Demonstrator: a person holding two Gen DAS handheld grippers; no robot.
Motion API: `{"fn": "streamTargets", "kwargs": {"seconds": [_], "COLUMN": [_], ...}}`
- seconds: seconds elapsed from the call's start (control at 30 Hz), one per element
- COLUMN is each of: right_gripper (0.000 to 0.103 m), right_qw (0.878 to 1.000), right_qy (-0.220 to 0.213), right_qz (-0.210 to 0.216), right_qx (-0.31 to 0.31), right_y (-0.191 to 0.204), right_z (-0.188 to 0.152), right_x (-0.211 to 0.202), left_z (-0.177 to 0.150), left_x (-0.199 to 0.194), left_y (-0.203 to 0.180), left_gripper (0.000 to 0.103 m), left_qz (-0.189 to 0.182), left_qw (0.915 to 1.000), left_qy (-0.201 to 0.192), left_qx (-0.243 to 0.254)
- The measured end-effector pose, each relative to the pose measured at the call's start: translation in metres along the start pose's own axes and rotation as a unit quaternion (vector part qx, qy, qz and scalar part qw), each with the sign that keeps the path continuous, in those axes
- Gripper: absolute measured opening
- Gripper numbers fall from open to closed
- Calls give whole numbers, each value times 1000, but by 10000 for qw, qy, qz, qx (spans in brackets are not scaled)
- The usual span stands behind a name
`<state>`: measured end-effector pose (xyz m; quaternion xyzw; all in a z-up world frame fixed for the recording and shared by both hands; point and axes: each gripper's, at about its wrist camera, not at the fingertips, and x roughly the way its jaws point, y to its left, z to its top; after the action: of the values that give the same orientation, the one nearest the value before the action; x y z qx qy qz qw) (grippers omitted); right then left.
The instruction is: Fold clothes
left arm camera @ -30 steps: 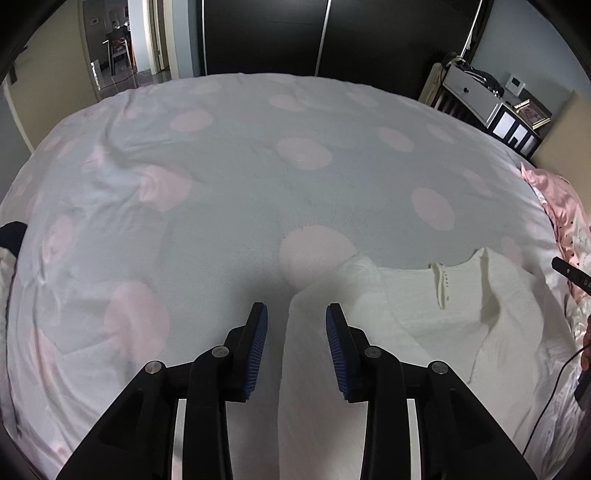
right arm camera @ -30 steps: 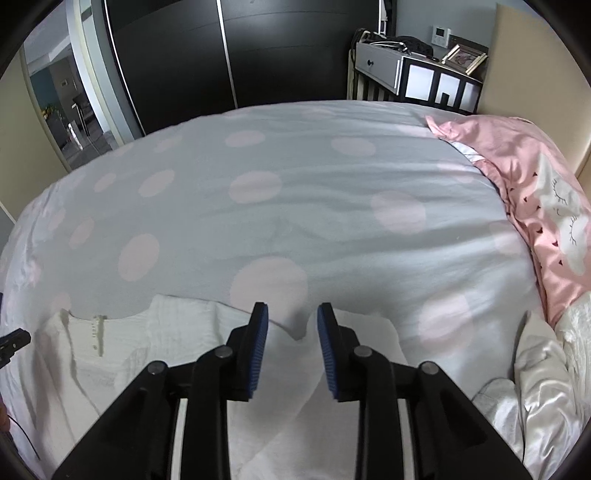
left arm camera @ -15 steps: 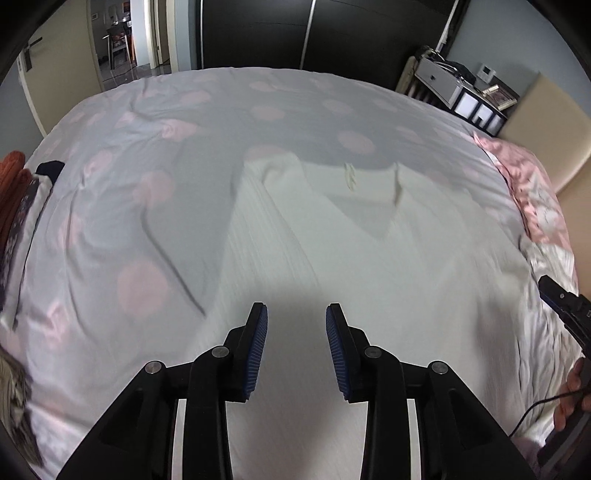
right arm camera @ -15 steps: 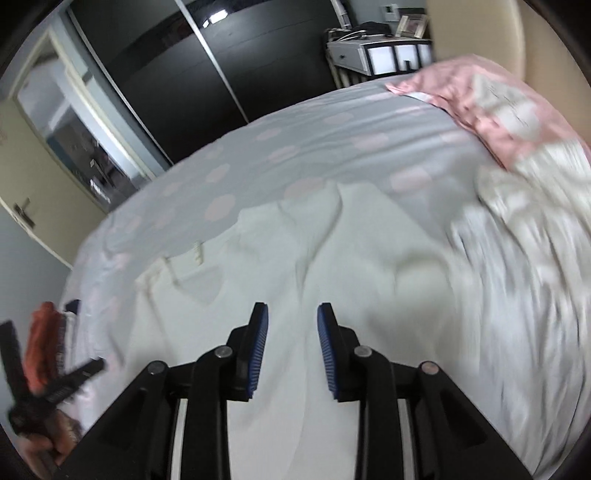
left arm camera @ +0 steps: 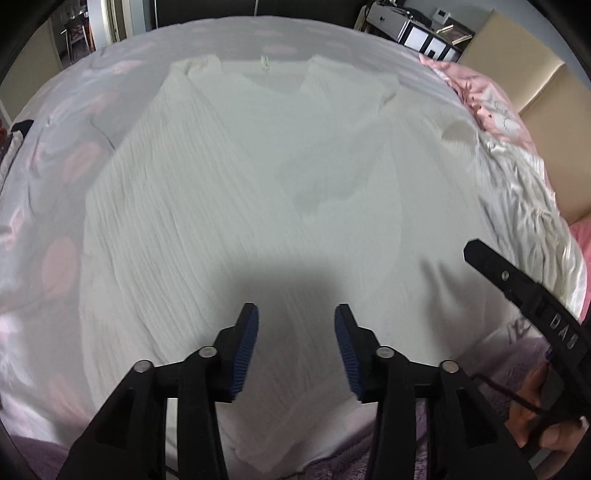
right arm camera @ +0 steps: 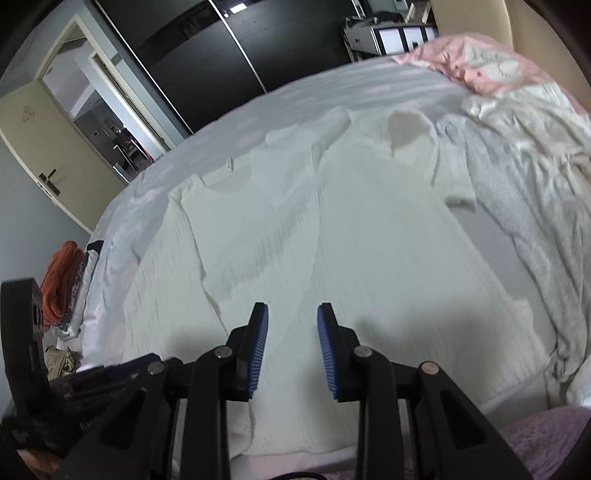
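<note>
The left claw [left arm camera: 295, 332] hangs over the near end of the white top [left arm camera: 258, 184], and its two blue pads [left arm camera: 245, 347] stand apart with nothing between them; they have just been opening wider. The right claw [right arm camera: 291, 332] is beside it, also over the near end of the white top [right arm camera: 369, 240], with its pads apart and nothing held. The top lies flat and spread out, its bottom edge just under both claws and its neck far ahead of them. So the step in hand looks like getting ready to grab the bottom edge for the first fold. Next, I think each claw needs to dip down, pinch the bottom edge, one near each corner, and lift it toward the neck. The cloth is thin and ribbed, so it may bunch up if the pinch is too shallow. To the right of the left claw, the person's hand [left arm camera: 543, 417] holds the other claw. Under the top is a bed [left arm camera: 66, 122] with a pale cover and pink dots. To the right of the right claw lies a heap of rumpled white cloth [right arm camera: 535, 166], and further off a pink pillow [right arm camera: 480, 62]. To its left sits a pile of clothes [right arm camera: 62, 273] with something orange on top. Far ahead stand dark wardrobe doors [right arm camera: 184, 44], an open door [right arm camera: 40, 136] and a white shelf [right arm camera: 388, 33].
</note>
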<state>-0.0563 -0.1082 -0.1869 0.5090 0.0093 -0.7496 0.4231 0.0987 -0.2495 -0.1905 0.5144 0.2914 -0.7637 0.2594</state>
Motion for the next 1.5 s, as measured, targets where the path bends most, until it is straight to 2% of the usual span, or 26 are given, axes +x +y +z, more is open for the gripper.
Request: {"fn": "streamTargets", "kwargs": {"seconds": [0.13, 0.23, 0.33, 0.43, 0.63, 0.7, 0.8, 0.87, 0.93, 0.97, 1.13, 1.5], "right_gripper": [27, 27, 27, 27, 27, 27, 27, 27, 27, 27, 27, 27], "right_qw": [9998, 9998, 9998, 9998, 9998, 9998, 9998, 9998, 9998, 9998, 9998, 9998], "right_qy": [79, 46, 7, -10, -25, -20, -10, 0, 11, 14, 32, 65], "right_qz": [-14, -44, -111, -145, -185, -194, -209, -214, -212, -212, -211, -193], "right_qx": [154, 207, 189, 141, 53, 38, 19, 10, -1, -6, -20, -15], "right_y": [-7, -8, -6, -3, -2, -2, -2, -2, -2, -2, -1, -2], "right_z": [-9, -13, -16, -17, -19, -20, -20, -20, -21, -21, -20, -20], "right_x": [6, 5, 3, 1, -3, -3, -3, -3, -2, -2, 0, 2], "left_z": [-8, -16, -25, -27, -26, -26, -25, -24, -23, -22, -18, -8], "left_x": [10, 18, 28, 33, 33, 31, 30, 29, 27, 26, 20, 3], "left_y": [-5, -14, -18, -20, -23, -22, -20, -19, -20, -20, -20, -19], "left_gripper": [46, 52, 52, 52, 52, 49, 40, 27, 22, 17, 7, 4], "left_qz": [-121, 43, 199, 365, 411, 370, 312, 243, 208, 197, 208, 33], "left_qw": [9997, 9991, 9980, 9969, 9967, 9970, 9975, 9978, 9981, 9982, 9986, 9996], "left_qy": [220, 373, 519, 581, 559, 544, 539, 531, 503, 486, 396, 167], "left_qx": [-44, 212, 299, 387, 416, 402, 344, 300, 288, 290, 277, 215]}}
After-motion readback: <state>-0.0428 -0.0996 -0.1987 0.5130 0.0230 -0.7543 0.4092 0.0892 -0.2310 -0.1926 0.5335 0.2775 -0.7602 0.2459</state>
